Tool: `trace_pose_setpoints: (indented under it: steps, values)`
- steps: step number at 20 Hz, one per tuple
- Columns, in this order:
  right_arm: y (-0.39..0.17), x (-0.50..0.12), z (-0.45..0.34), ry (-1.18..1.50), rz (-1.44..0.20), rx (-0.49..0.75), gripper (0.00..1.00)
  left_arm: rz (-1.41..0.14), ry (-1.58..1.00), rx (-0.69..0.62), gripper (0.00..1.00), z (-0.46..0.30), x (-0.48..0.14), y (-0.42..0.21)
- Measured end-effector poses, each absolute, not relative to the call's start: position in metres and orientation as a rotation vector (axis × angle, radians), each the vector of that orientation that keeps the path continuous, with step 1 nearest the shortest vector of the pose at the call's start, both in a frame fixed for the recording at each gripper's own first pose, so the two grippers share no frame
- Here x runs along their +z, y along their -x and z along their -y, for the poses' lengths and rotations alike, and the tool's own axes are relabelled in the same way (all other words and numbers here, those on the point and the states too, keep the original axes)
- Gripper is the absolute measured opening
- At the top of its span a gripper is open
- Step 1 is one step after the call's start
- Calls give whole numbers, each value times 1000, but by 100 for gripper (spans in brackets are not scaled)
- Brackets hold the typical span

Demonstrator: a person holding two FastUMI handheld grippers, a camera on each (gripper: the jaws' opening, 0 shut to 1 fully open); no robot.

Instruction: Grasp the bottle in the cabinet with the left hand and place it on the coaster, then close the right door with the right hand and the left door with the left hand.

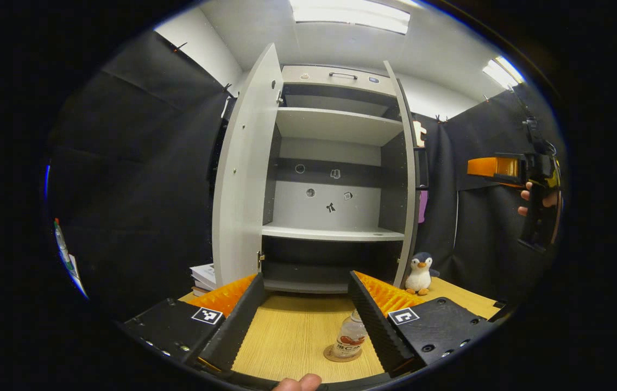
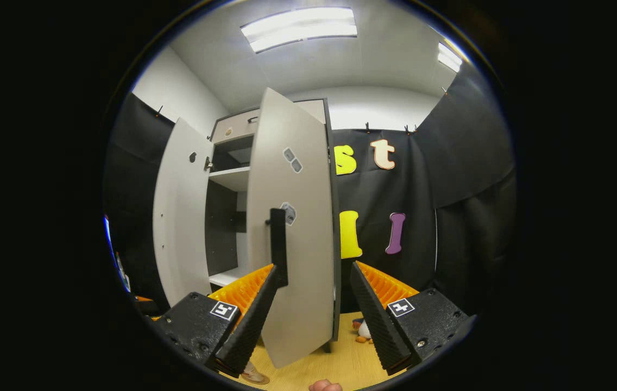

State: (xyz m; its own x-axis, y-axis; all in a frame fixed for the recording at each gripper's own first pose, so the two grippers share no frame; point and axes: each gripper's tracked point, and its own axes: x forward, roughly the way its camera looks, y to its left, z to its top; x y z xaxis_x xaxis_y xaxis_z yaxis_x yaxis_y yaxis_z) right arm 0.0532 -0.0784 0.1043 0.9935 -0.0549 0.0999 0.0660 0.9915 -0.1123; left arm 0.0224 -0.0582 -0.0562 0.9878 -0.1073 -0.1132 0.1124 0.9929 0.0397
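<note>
A small clear bottle point(image 1: 349, 336) with a red and white label stands upright on a round brown coaster point(image 1: 335, 357) on the wooden table. My left gripper point(image 1: 305, 276) is open above it. The bottle is just inside the right finger point(image 1: 373, 320), and I cannot tell whether they touch. Ahead stands the grey cabinet with its left door point(image 1: 243, 179) and right door point(image 1: 407, 179) both swung open. In the right gripper view, my right gripper point(image 2: 313, 266) is open, with the right door point(image 2: 295, 228) and its black handle point(image 2: 278, 247) between its fingers. That gripper point(image 1: 490, 167) is also seen far right, held by a hand.
The cabinet shelves point(image 1: 335, 233) are bare. A toy penguin point(image 1: 420, 274) sits on the table point(image 1: 297, 331) by the right door's foot, and a stack of books point(image 1: 202, 276) lies behind the left door. Black cloth walls close in both sides.
</note>
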Motion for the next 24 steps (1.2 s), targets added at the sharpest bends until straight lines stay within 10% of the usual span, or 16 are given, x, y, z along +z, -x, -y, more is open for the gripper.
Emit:
trace_pose_setpoints:
  steps: [14, 24]
  values:
    - [3, -18, 75, 87, -61, -197, 82, -169, 38, -152, 95, 66, -67, -16]
    - [8, -11, 98, 104, -53, -232, 83, -40, 49, 91, 99, -65, 10, -54]
